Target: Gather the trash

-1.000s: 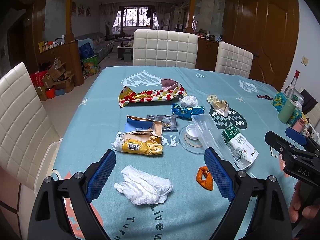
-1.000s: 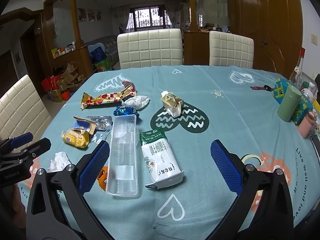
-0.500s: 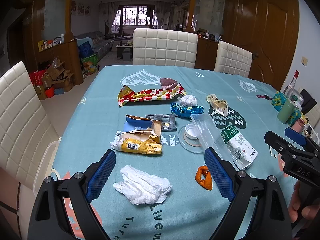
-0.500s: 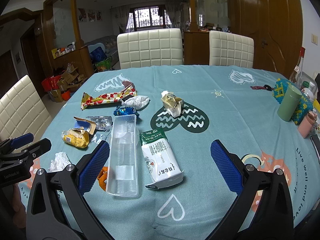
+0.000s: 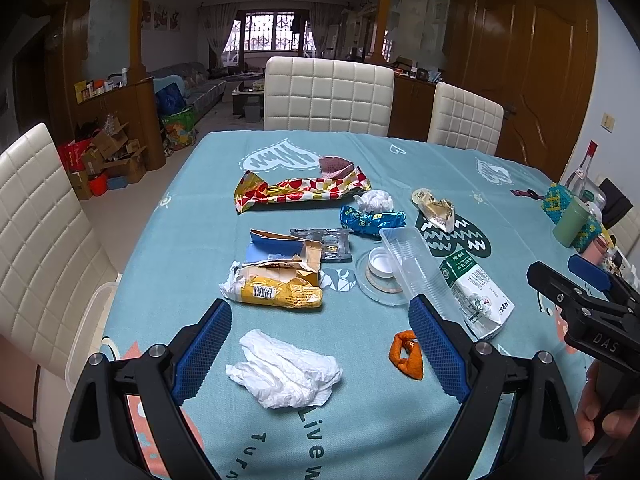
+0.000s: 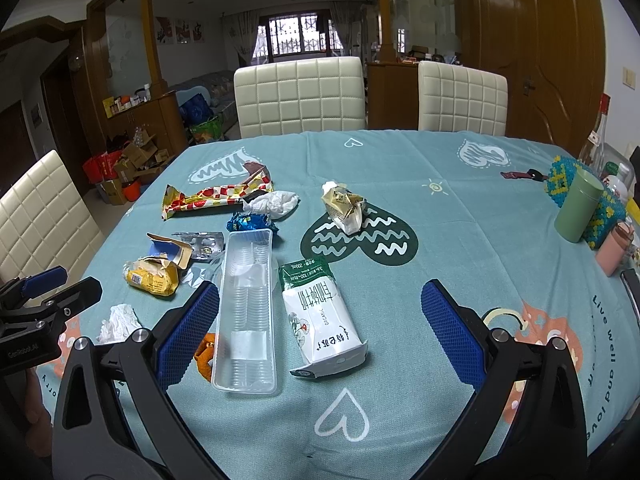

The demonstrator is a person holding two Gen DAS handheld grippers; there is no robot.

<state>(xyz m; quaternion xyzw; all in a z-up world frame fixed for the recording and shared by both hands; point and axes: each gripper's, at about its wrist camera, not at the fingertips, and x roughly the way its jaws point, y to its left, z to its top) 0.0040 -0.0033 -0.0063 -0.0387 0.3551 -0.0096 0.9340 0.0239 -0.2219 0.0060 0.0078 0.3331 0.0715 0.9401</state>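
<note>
Trash is scattered all over the teal table (image 5: 168,240): crumpled white tissue (image 5: 285,374) sits between my left gripper (image 5: 320,350) jaws, spread wide, then the clear plastic tray (image 6: 248,308) and milk carton (image 6: 320,316) between my right gripper (image 6: 320,330) jaws, also wide, gripping nothing.

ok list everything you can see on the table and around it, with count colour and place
tissue: 1, white, near edge between left gripper's fingers
orange peel: 1, orange, right of tissue
yellow packet: 1, torn, left of centre
blue box: 1, torn, behind yellow packet
plastic tray: 1, clear, centre
milk pouch: 1, white-green, right of tray
checked wrapper: 1, red-yellow, far side
blue wrapper: 1, mid-table
green cup: 1, right edge
chairs: 3, cream
left gripper: open
right gripper: open
</note>
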